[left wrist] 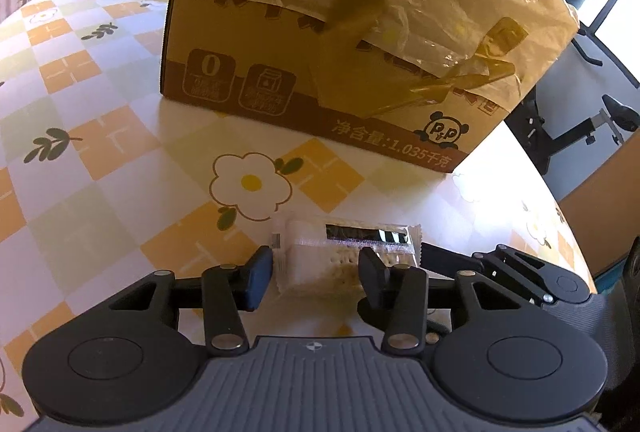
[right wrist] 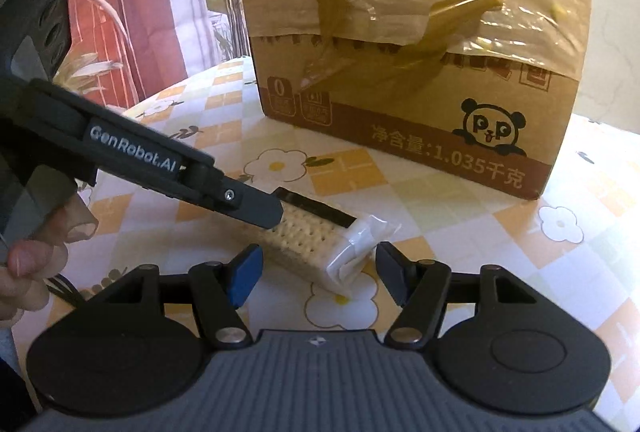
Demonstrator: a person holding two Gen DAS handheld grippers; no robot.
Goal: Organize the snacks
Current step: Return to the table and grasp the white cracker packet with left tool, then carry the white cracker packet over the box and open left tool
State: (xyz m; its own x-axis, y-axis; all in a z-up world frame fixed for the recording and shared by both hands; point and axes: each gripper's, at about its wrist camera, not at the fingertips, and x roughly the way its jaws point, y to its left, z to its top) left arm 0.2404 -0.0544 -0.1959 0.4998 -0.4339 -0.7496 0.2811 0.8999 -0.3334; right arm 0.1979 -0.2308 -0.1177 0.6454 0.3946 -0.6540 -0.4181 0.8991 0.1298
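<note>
A clear-wrapped cracker packet (left wrist: 320, 260) (right wrist: 304, 244) with a dark stripe lies flat on the flowered tablecloth. In the left wrist view my left gripper (left wrist: 314, 256) is down over it, half closed. The blue left pad (left wrist: 260, 272) sits right at the packet's crimped end, and the right finger covers its middle. I see no firm squeeze. My right gripper (right wrist: 318, 250) is open around the packet's other end, with a gap on each side. In the right wrist view a black finger (right wrist: 256, 208) of the left gripper covers the packet's far end.
A tall cardboard box (left wrist: 280, 84) (right wrist: 400, 104) with a panda print, lined with a taped plastic bag, stands just behind the packet. The round table (left wrist: 100, 152) ends close on the right, above black stand legs (left wrist: 580, 136). A hand (right wrist: 28, 264) holds the left gripper.
</note>
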